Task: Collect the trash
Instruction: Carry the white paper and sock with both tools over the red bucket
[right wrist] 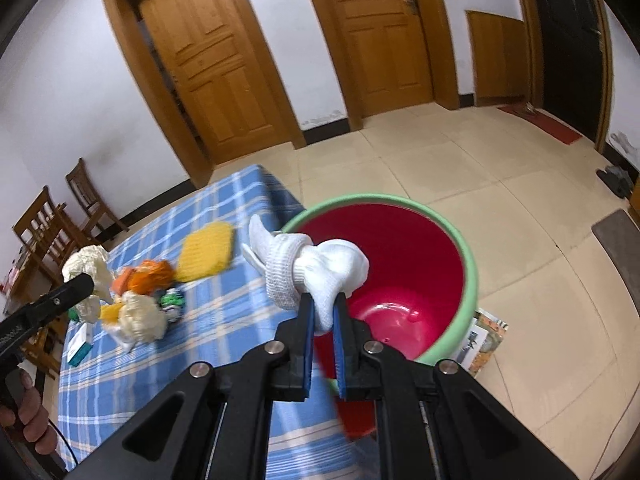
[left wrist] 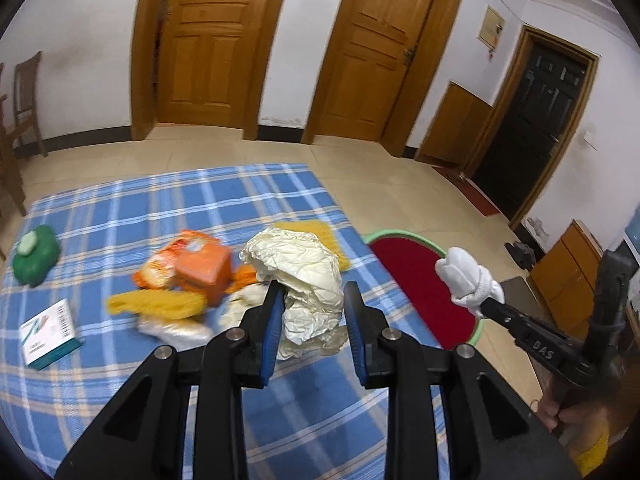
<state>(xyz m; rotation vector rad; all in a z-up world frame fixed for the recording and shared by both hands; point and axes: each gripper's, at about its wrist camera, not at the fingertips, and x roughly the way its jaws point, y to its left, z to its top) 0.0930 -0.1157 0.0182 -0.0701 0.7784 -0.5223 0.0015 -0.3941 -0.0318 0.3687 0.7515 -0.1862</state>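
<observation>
My left gripper point(left wrist: 310, 296) holds a crumpled cream paper wad point(left wrist: 298, 272) between its blue pads, lifted over the blue plaid table point(left wrist: 120, 216); it also shows in the right wrist view point(right wrist: 90, 270). My right gripper point(right wrist: 323, 312) is shut on a rolled white sock point(right wrist: 316, 268) and holds it above the rim of a red bin with a green rim point(right wrist: 400, 264); the sock also shows in the left wrist view point(left wrist: 466, 276). An orange wrapper pile point(left wrist: 192, 268) and a yellow sponge point(left wrist: 316, 236) lie on the table.
A green object point(left wrist: 36, 254) and a small white and teal box point(left wrist: 50, 332) lie at the table's left. The bin point(left wrist: 416, 284) stands on the tiled floor off the table's right edge. Wooden chairs point(right wrist: 60, 216) stand behind the table. A book point(right wrist: 484, 340) lies by the bin.
</observation>
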